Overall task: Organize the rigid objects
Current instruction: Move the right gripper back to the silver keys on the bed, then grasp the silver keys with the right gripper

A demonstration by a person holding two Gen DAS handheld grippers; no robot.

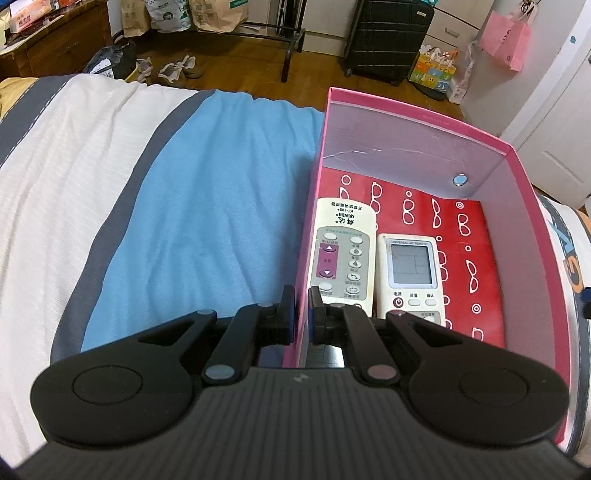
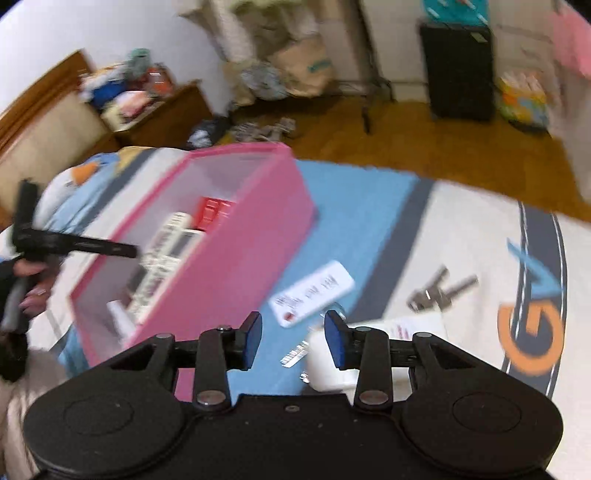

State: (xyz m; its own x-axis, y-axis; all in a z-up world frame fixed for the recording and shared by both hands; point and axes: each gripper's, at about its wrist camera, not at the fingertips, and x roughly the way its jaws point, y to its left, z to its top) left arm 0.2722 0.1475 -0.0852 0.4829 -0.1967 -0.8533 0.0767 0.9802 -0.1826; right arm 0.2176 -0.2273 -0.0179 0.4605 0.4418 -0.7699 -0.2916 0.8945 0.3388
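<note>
A pink box (image 1: 517,173) stands on the bed; it also shows in the right wrist view (image 2: 236,258). Inside it lie two white remote controls side by side, a long one (image 1: 341,251) and one with a screen (image 1: 410,273), on a red booklet (image 1: 465,236). My left gripper (image 1: 302,310) is shut on the box's left wall. My right gripper (image 2: 293,339) is open and empty above the bed. Just beyond it lie a white card (image 2: 314,293), a white bottle (image 2: 332,362) and a bunch of keys (image 2: 436,291). The right wrist view is blurred.
The bed has a blue, white and grey cover (image 1: 207,206). Beyond it is wooden floor (image 1: 314,74) with a black suitcase (image 1: 388,37), paper bags (image 1: 218,14), shoes (image 1: 177,68) and a wooden cabinet (image 1: 55,40).
</note>
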